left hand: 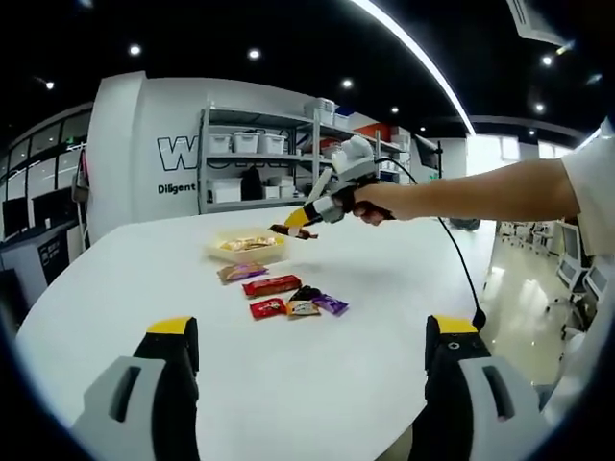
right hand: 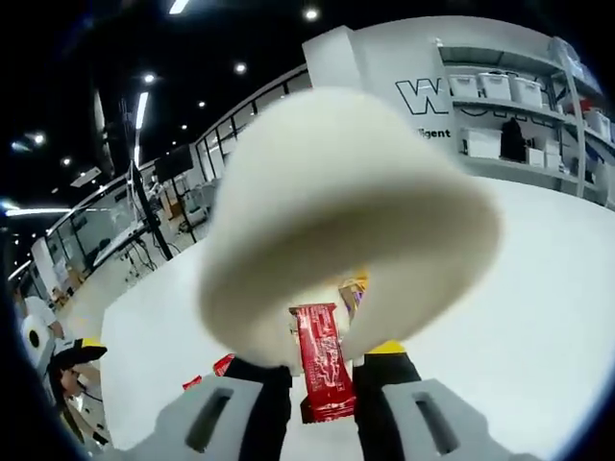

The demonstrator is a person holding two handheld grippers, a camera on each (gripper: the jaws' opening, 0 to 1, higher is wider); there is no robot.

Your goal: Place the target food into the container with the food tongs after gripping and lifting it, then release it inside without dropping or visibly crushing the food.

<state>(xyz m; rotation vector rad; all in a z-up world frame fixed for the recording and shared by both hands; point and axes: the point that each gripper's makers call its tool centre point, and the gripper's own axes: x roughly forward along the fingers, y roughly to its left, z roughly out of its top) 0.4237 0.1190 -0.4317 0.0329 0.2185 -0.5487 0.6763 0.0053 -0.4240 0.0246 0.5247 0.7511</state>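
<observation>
Right gripper (left hand: 309, 213): pinching cream food tongs (right hand: 346, 221), apparently gripping a dark snack above the container (left hand: 248, 246).
Left gripper (left hand: 312, 338): spread, hovering over the counter (left hand: 384, 269).
Red wrapper (right hand: 323, 360): between the right jaws.

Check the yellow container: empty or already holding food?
Holding food. In the left gripper view the container shows light-coloured pieces inside; how full, cannot tell.
</observation>
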